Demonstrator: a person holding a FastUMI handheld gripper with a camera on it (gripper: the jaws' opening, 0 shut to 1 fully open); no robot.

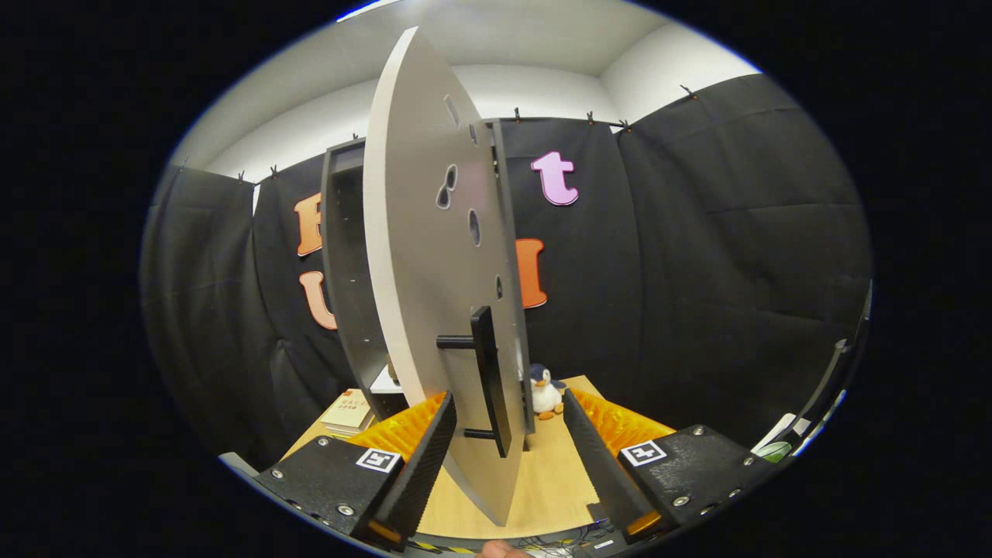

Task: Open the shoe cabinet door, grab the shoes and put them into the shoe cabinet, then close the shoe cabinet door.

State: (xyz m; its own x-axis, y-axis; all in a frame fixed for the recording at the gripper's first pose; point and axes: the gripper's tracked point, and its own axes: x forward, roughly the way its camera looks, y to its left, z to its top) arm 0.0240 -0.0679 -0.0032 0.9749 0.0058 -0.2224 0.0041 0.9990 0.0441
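The shoe cabinet [345,256] is a tall dark frame standing on the wooden table [552,480]. Its pale grey door [422,256] stands swung out toward me, seen nearly edge-on, with several holes in its panel. A black bar handle [488,376] juts from the door's lower part. My gripper [508,434] is open, its fingers spread to either side of the door's free edge and the handle. The left finger [430,453] is close beside the door face; the right finger [593,446] stands clear of it. Neither finger presses on the handle.
A small toy penguin [545,390] stands on the table beyond the door, right of the cabinet. A stack of books [349,411] lies at the cabinet's left foot. A dark upright edge [841,372] stands far right. Cables [542,541] lie below the table's near edge.
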